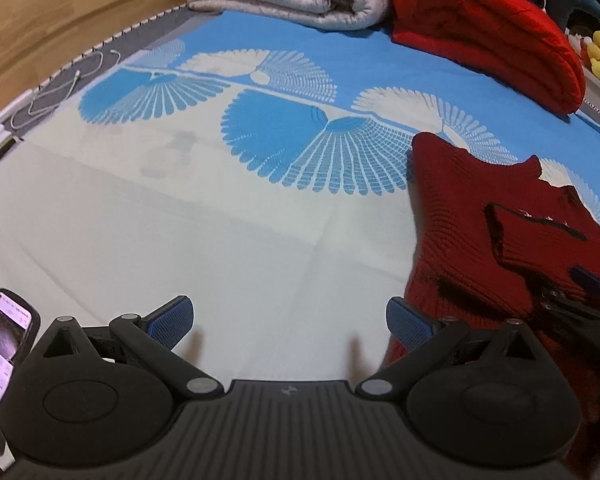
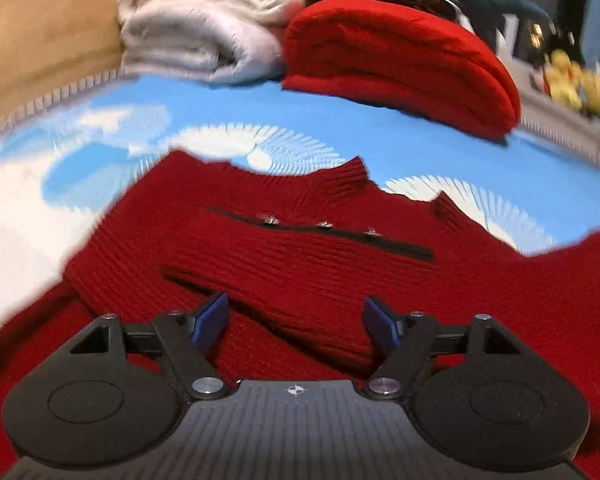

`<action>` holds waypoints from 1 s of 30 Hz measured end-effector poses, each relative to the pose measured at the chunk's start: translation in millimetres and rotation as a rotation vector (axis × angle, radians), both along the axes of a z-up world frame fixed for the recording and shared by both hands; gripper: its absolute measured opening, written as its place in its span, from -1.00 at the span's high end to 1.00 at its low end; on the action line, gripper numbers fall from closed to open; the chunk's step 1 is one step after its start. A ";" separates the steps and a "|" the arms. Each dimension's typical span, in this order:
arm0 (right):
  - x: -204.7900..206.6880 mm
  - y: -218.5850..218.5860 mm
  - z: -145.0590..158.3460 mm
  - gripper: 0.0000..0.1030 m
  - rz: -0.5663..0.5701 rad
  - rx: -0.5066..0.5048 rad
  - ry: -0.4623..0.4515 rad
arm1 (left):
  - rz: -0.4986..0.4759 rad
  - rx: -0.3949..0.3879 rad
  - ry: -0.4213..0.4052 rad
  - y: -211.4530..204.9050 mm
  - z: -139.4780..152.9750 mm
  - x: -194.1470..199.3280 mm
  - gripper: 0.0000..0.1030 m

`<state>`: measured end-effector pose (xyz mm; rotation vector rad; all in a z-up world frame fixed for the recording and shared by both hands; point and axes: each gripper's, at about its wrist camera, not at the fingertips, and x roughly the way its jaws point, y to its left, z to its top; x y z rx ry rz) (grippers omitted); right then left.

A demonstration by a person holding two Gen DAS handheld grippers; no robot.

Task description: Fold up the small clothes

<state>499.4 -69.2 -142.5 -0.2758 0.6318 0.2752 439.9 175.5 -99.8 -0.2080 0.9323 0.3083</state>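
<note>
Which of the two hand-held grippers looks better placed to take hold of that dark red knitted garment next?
Probably the right hand-held gripper: its open jaws sit directly over the dark red knitted garment. The left hand-held gripper hangs open over bare bedspread, the garment off to its side.

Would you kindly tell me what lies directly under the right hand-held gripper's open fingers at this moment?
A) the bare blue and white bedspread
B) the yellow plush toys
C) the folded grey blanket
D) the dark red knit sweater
D: in the right wrist view the right hand-held gripper stands open over the dark red knit sweater, whose ribbed fabric fills the space between and below the fingers.
</note>
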 end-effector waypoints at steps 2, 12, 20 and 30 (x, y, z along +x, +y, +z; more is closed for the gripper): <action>0.9 7.3 5.6 0.81 0.014 -0.057 -0.046 | 0.001 -0.011 -0.006 1.9 1.9 -1.8 -0.99; -2.7 41.2 50.6 0.74 0.087 0.120 0.000 | 0.029 -0.052 -0.002 7.1 2.5 -3.4 -0.99; -16.3 -52.0 66.6 -0.11 0.013 0.354 0.070 | 0.001 -0.037 -0.007 7.0 4.6 -6.4 -0.99; 92.4 -240.5 126.3 -0.17 -0.508 0.271 0.117 | -0.017 -0.095 -0.004 -5.7 5.7 -5.5 -0.99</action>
